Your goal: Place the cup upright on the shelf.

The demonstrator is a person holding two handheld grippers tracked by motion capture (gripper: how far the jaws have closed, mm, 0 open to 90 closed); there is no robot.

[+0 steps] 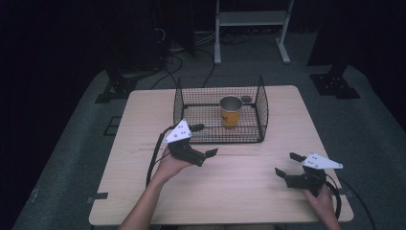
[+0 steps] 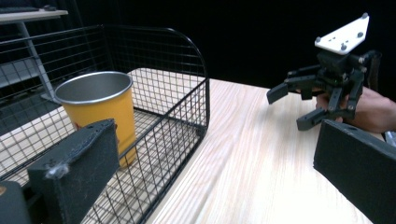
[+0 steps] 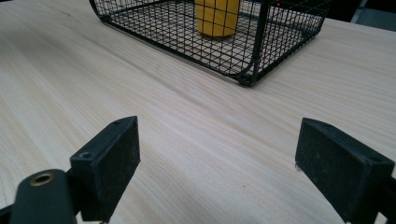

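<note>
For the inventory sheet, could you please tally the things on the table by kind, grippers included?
Wire basket: 1
Yellow cup, upright inside the basket: 1
Grippers, both open: 2, the left gripper and the right gripper
Total: 4

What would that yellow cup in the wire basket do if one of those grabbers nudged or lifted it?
The cup looks like thin metal, so probably light and stiff. It stands upright, taller than wide and narrower at its base, so a nudge near the rim might tip it, and then it could roll. Its smooth wall may be slippery. The basket would likely stop it.
</note>
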